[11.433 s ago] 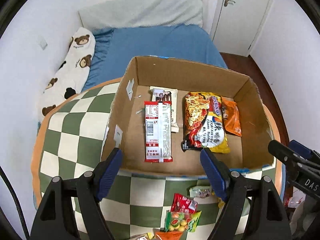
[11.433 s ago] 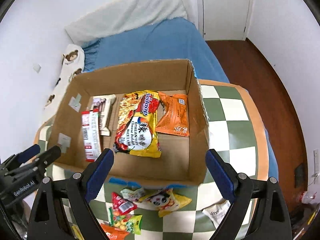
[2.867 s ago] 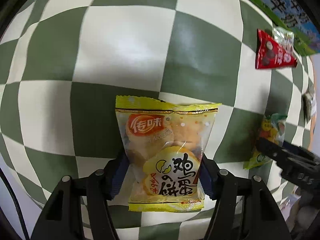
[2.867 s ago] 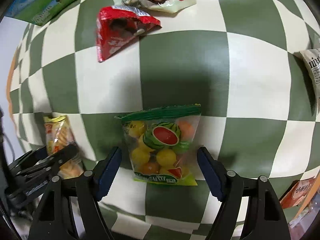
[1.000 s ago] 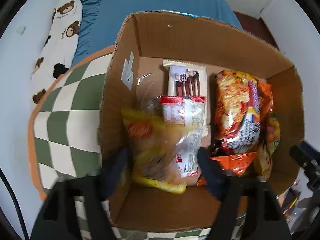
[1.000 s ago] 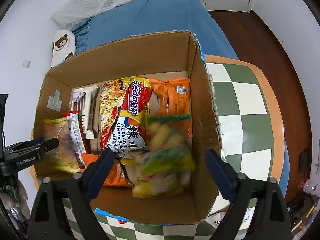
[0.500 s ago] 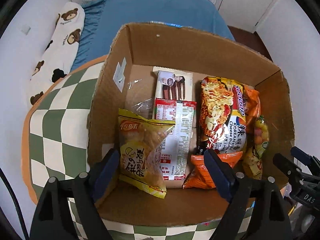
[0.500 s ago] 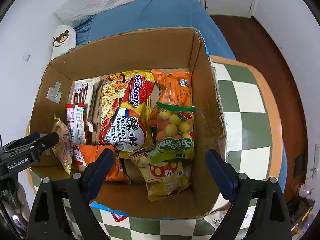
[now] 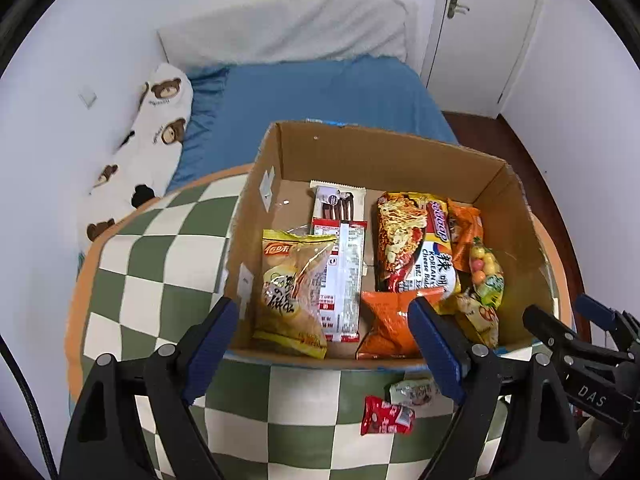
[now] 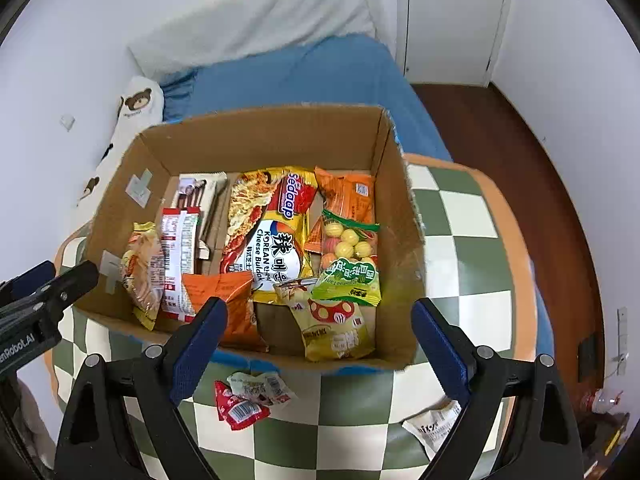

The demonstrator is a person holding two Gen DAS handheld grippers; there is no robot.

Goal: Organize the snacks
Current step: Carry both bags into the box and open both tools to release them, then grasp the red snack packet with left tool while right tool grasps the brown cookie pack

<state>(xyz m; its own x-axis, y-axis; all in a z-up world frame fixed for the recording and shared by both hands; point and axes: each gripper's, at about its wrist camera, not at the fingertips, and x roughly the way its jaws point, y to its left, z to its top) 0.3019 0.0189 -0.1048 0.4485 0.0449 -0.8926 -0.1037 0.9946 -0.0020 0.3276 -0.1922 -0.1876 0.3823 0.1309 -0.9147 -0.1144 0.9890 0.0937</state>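
In my left view, my left gripper (image 9: 322, 338) is wide and holds nothing. It hangs over the near edge of the box (image 9: 384, 148). The yellow bag (image 9: 292, 292) lies inside the box at 9 o'clock, by the left wall, free of my pads. Below the box, on the checked cloth (image 9: 160, 264), a red pack (image 9: 386, 420) and a pale pack (image 9: 412, 392) wait at 6 o'clock. I think my next job is to go down for one of those. To do it well I should come straight over the pack, keep the jaws wide, and close softly so I do not crush it. My right gripper (image 9: 560, 322) peeks in at 3 o'clock here. In my right view, my right gripper (image 10: 316, 338) is also wide and bare. The fruit candy bag (image 10: 350, 260) rests in the box at 3 o'clock, on top of a mushroom bag (image 10: 336, 328). This view shows one more white pack (image 10: 436, 426) on the cloth at 5 o'clock, which my left view does not show. My left view shows the yellow bag's front better.
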